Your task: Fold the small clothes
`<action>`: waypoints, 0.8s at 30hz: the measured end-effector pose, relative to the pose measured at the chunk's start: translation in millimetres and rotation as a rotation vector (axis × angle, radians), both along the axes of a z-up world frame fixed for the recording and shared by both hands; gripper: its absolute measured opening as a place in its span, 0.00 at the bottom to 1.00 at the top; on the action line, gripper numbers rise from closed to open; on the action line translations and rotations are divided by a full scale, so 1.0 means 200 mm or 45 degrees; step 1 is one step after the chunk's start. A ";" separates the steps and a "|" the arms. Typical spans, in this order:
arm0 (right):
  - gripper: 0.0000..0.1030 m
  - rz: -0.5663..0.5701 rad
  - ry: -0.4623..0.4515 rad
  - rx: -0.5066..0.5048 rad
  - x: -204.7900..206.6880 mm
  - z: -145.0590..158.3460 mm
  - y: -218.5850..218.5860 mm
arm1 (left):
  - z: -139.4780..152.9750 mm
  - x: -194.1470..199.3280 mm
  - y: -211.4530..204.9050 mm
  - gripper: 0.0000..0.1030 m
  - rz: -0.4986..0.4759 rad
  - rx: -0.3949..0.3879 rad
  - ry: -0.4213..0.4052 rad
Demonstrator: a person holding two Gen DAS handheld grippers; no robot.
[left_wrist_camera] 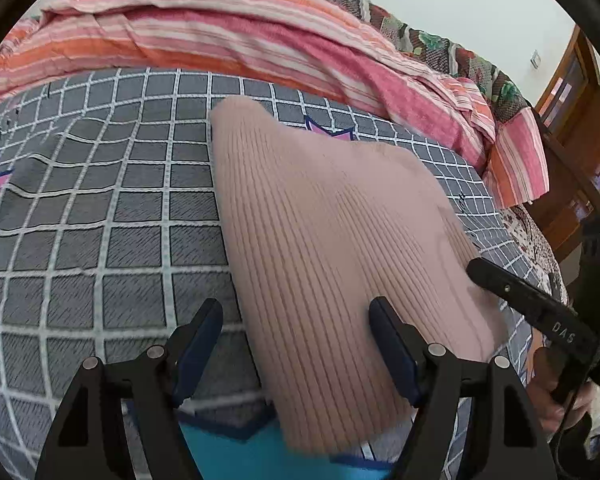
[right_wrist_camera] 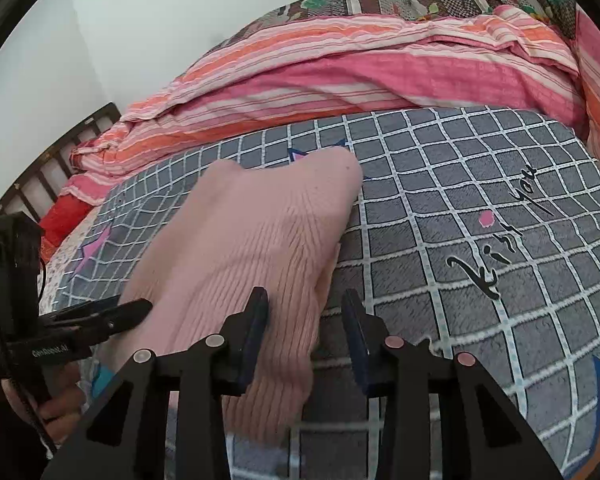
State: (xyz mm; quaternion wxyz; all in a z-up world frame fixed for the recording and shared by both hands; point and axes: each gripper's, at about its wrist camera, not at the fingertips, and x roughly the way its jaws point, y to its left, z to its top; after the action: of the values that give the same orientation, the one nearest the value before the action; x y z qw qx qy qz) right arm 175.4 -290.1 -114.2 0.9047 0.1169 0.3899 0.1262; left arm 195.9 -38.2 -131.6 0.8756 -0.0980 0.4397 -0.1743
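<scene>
Jaws of both the left gripper (left_wrist_camera: pixel 296 344) and the right gripper (right_wrist_camera: pixel 306 332) stand apart, each straddling a near side edge of the pink ribbed garment (left_wrist_camera: pixel 328 240), likely to pinch it for a fold. It lies on the grey checked blanket (left_wrist_camera: pixel 100 220); its near hem is cut off, and the striped bedding (left_wrist_camera: pixel 240 36) lies beyond.

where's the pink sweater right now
The pink sweater lies on the grey checked blanket, between the open left gripper and right gripper.

Pink knit garment (left_wrist_camera: pixel 332 248) near edge blurred; teal patch (left_wrist_camera: pixel 236 456) cut off btm.
</scene>
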 end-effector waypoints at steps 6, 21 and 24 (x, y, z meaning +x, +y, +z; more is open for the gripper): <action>0.37 0.074 0.056 0.096 -0.09 -0.04 0.00 | 0.04 -0.09 0.04 0.71 0.043 0.040 -0.028; 0.16 -0.017 -0.034 0.044 -0.04 0.00 -0.02 | 0.05 -0.14 0.07 0.72 0.082 0.045 -0.008; 0.25 -0.037 -0.087 0.067 -0.02 0.07 -0.02 | 0.09 -0.12 0.09 0.72 0.104 0.047 -0.040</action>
State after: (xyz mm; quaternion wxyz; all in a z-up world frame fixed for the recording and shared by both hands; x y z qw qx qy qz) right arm 170.7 -295.0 -99.8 0.9158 0.1421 0.3534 0.1271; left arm 171.1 -20.6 -112.8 0.8904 -0.0971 0.4248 -0.1317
